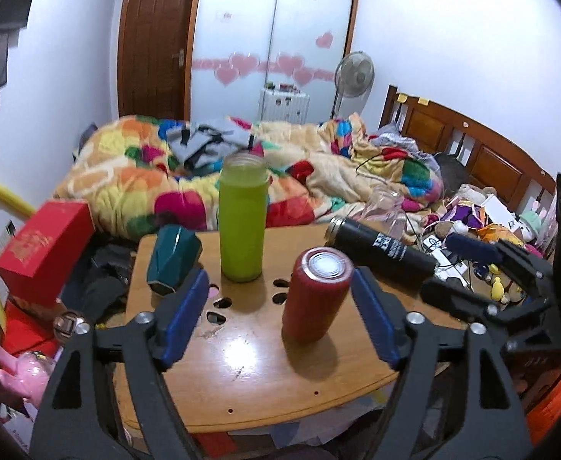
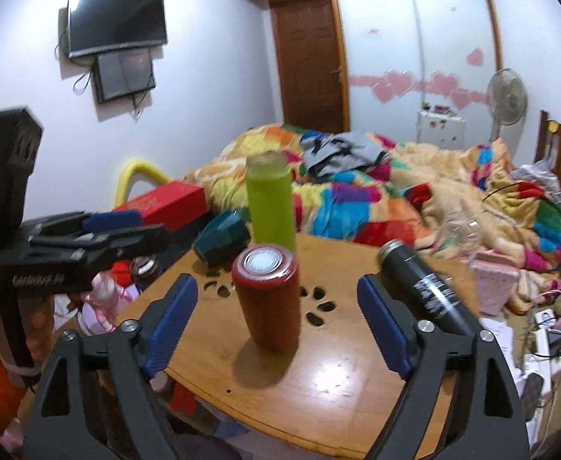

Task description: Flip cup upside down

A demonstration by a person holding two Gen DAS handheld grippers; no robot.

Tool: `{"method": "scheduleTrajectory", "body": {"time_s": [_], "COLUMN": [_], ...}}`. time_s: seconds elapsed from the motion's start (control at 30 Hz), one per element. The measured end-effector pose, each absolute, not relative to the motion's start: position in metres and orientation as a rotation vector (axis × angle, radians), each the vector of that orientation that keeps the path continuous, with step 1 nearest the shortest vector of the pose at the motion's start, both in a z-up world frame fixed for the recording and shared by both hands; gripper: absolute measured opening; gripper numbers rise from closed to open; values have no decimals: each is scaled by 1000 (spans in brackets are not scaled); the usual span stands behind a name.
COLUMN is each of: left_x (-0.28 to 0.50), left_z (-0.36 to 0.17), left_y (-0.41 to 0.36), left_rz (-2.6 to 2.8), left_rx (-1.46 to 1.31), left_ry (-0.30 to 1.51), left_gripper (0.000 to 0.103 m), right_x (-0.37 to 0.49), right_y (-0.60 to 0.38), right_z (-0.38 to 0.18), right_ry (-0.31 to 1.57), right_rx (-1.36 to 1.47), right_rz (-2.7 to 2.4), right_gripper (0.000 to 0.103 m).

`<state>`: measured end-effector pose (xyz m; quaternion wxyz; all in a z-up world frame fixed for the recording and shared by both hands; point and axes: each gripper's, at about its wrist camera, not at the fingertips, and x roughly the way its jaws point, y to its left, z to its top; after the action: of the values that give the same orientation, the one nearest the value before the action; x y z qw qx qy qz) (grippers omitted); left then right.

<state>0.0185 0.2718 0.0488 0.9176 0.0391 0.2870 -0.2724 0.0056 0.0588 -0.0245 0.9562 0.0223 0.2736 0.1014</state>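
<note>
A red cup (image 1: 317, 294) (image 2: 268, 297) stands on the wooden table (image 1: 250, 379) (image 2: 334, 379) with its flat base up. A green cup (image 1: 241, 216) (image 2: 270, 202) stands upright behind it, mouth up. A black bottle (image 1: 380, 247) (image 2: 428, 287) lies on its side at the right. A teal cup (image 1: 173, 258) (image 2: 223, 237) lies tipped at the left. My left gripper (image 1: 280, 314) is open and empty, the red cup between its fingers' line. My right gripper (image 2: 276, 320) is open and empty in front of the red cup.
A red box (image 1: 45, 245) (image 2: 165, 201) sits left of the table. A bed with a colourful quilt (image 1: 280, 168) (image 2: 414, 191) lies behind. Clutter covers the floor at the right (image 1: 483, 226). The right gripper (image 1: 483, 280) shows in the left wrist view; the left gripper (image 2: 89, 237) shows in the right wrist view.
</note>
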Motion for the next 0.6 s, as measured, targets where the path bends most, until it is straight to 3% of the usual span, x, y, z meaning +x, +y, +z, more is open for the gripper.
{"method": "scheduleTrajectory", "body": {"time_s": [0.17,0.23,0.27,0.6], "left_x": [-13,-23,-27,-44], "left_z": [68,74,76,81], "left_y": [270,269,269,264], "left_rz": [-542,-536,-533,-507], "left_rx": [109,117,120,122], "left_ry": [511,486,475,438], "left_gripper": [98,102,102,103], "right_x": [-15,-23,-27,-52], "right_y": [48,46,44,40], "right_z": [-3,3,6,18], "right_ry": [537,531,526,486], "right_rx": [73,85,95,79], "right_rz": [162,147,139,70], "right_gripper": [90,98,103,103]}}
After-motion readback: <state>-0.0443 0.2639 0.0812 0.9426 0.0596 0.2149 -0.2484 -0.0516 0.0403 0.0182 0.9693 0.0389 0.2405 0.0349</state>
